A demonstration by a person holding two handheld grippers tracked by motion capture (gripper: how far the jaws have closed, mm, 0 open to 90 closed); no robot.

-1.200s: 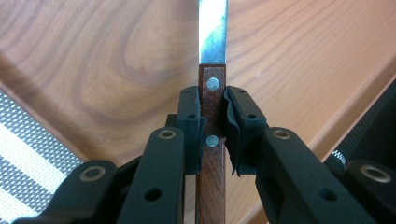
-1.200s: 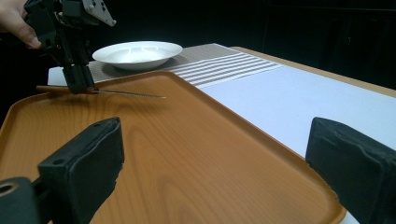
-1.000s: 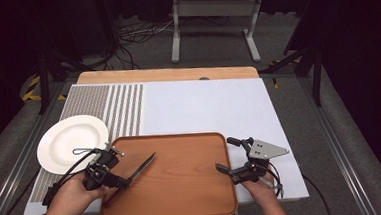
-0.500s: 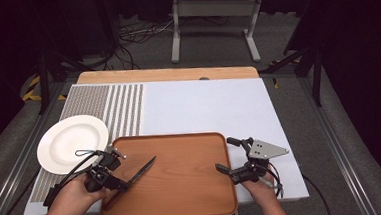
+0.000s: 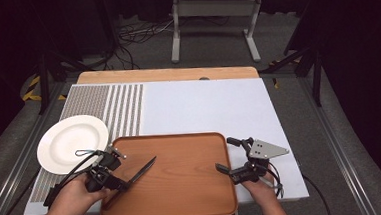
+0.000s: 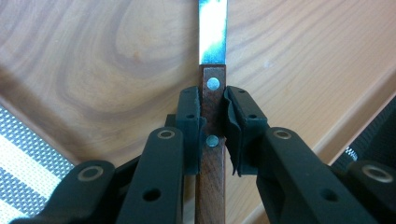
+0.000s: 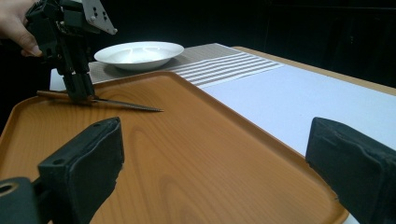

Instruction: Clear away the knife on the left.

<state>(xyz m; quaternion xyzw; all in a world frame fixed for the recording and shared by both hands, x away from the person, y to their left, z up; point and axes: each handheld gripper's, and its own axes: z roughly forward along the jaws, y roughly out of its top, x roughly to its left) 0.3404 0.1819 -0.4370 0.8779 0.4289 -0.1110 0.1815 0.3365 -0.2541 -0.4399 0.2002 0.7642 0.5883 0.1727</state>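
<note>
A knife with a brown riveted wooden handle (image 6: pixel 212 154) and steel blade (image 6: pixel 212 28) lies low over the left part of a wooden tray (image 5: pixel 183 188). My left gripper (image 5: pixel 122 183) is shut on the handle, its pads (image 6: pixel 189 121) pressed against both sides near the blade. In the right gripper view the knife (image 7: pixel 121 105) points right across the tray, with the left gripper (image 7: pixel 77 88) standing over it. My right gripper (image 5: pixel 225 154) is open wide at the tray's right edge, its pads (image 7: pixel 88 158) holding nothing.
A white plate (image 5: pixel 73 142) sits on a striped mat (image 5: pixel 123 104) left of the tray. A pale table cover (image 5: pixel 203 106) stretches beyond the tray. The tray's raised rim (image 7: pixel 261 135) runs between the right jaws.
The left gripper and knife have shifted very slightly toward the person. The right gripper has stayed still.
</note>
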